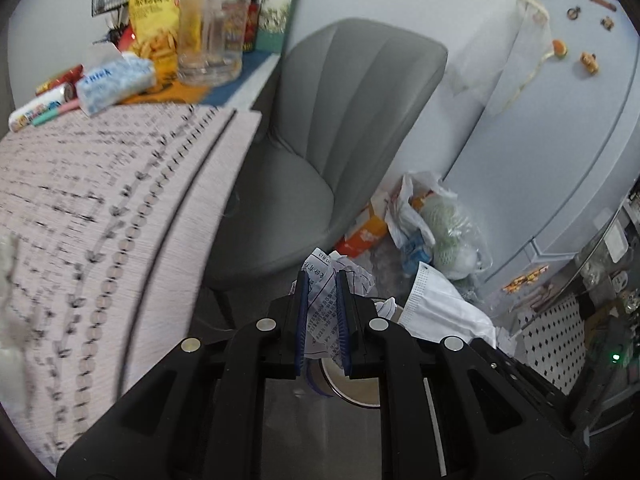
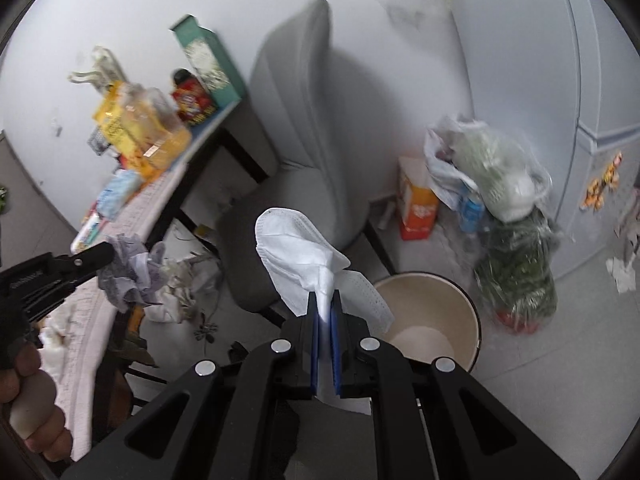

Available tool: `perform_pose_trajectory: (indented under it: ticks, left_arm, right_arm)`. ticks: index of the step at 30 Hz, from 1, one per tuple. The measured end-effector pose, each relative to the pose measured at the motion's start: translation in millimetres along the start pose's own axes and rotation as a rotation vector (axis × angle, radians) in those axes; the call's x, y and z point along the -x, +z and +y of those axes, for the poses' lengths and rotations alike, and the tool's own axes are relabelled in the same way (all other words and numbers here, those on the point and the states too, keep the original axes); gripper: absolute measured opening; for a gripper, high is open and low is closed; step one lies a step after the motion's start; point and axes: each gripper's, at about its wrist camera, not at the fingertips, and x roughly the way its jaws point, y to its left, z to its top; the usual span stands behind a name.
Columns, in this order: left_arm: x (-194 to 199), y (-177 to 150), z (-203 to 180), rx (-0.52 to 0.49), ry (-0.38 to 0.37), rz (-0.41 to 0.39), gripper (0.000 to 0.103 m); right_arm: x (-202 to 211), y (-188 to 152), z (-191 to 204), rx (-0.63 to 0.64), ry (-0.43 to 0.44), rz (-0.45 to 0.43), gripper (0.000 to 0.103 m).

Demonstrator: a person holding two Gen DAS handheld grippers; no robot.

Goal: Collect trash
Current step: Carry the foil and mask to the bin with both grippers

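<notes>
Left gripper (image 1: 323, 280) clamping crumpled receipt (image 1: 326, 300), right gripper (image 2: 325, 300) pinching face mask (image 2: 296, 256), bin (image 2: 460, 308) beside grey chair (image 2: 304, 152)

**A count of what's in the room**

Two black two-finger grippers: the left gripper (image 1: 323, 280) and the right gripper (image 2: 325, 300). One crumpled printed paper receipt (image 1: 326, 296). One white pleated face mask (image 2: 304, 256). One round beige waste bin (image 2: 460, 292). One grey upholstered chair (image 1: 320, 140). One clear plastic jar (image 1: 210, 32). One orange cardboard box (image 2: 418, 204) on the floor. One yellow snack bag (image 1: 154, 12).
</notes>
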Motion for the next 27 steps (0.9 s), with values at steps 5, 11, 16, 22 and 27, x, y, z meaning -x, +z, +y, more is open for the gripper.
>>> perform_pose_trajectory:
  ticks: [5, 11, 16, 22, 27]
  left_arm:
    - [-39, -4, -9, -0.016, 0.014, 0.030, 0.014]
    - [-87, -13, -18, -0.040, 0.014, 0.077, 0.014]
    - [-118, -31, -13, -0.018, 0.012, 0.143, 0.014]
    - [-124, -40, -2, -0.007, 0.018, 0.162, 0.014]
    - [-136, -41, -4, -0.005, 0.013, 0.184, 0.014]
  right_arm:
    - [-48, -5, -32, -0.035, -0.033, 0.037, 0.007]
    - [-103, -18, -64, -0.066, -0.065, 0.077, 0.006]
    - [-127, -24, -86, -0.095, -0.080, 0.096, 0.007]
    - [-145, -26, -106, -0.125, -0.099, 0.118, 0.008]
    - [-163, -26, -116, -0.161, -0.092, 0.153, 0.032]
